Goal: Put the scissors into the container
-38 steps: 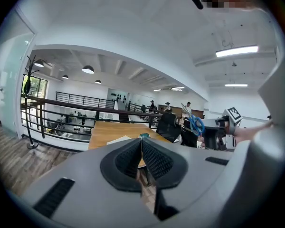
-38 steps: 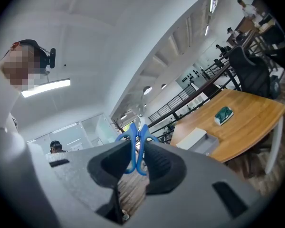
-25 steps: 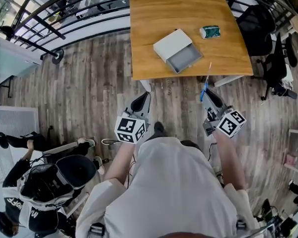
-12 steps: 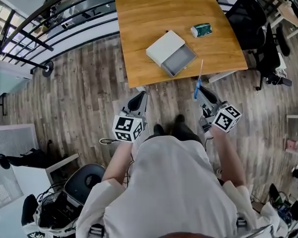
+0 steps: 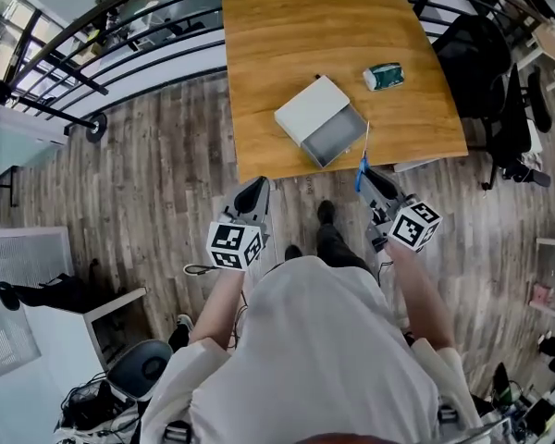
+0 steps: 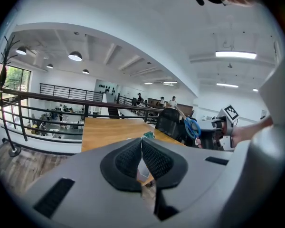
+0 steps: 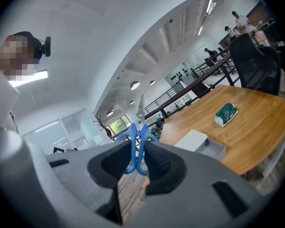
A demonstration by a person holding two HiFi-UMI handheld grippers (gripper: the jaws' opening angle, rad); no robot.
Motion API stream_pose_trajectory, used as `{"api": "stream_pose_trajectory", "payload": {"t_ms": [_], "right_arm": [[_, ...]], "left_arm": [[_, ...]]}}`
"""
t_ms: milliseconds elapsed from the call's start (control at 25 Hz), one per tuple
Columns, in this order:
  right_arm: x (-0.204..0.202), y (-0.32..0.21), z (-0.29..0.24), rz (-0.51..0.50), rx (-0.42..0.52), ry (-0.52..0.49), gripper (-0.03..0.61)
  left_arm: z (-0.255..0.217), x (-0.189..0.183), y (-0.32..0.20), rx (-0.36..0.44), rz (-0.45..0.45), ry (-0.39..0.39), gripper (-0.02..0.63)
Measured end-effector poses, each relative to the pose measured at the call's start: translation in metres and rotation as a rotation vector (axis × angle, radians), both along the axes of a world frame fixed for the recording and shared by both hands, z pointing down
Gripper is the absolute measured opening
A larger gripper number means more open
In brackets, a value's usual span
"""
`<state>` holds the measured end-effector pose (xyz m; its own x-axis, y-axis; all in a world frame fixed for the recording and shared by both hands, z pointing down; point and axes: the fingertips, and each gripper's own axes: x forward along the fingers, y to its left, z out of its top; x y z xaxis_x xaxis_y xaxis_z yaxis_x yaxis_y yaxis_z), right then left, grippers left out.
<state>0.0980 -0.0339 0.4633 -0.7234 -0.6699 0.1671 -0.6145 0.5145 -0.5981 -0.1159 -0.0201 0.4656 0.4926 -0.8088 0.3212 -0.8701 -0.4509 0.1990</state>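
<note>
Scissors [image 7: 133, 150] sit clenched in the jaws of my right gripper [image 7: 137, 148], my left gripper [image 6: 141, 148] pressed together empty; carrying step, next needing a forward reach over the container [image 5: 338, 137].

White shirt [image 5: 305, 340]; grey left gripper [image 5: 256, 187], right gripper [image 5: 370, 178] with marker cubes [image 5: 233, 245].

Open tabletop [image 5: 277, 44] rings the container [image 5: 320, 120]; green packet [image 5: 385, 76] sits well apart.

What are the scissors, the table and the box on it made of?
The scissors, pinched in the right tongs, seem to have shiny blue plastic handles and pale metal blades. The table looks like wood: streaky orange-brown grain, though maybe just a wood-look coating. The box looks matte white and grey, cardboard or plastic; I cannot tell which.
</note>
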Motion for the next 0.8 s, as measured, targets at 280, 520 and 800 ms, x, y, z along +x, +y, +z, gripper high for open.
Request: {"api": "stream_pose_trajectory", "payload": {"t_ms": [280,520,800], "right_arm": [[0.021,-0.069,0.021,-0.048,-0.028,0.016,0.086],[0.035,-0.113,0.040,-0.099,-0.062,0.034,0.086],[0.042,-0.152,0.067,-0.161,-0.117,0.044,0.086]], "left_arm": [[0.007,0.025,-0.062,-0.018,-0.036,-0.012,-0.005],[0.012,0.048,-0.097,-0.038,-0.069,-0.022,-0.005],[0.025,0.066,-0.130,-0.079,-0.109,-0.033,-0.005]]}}
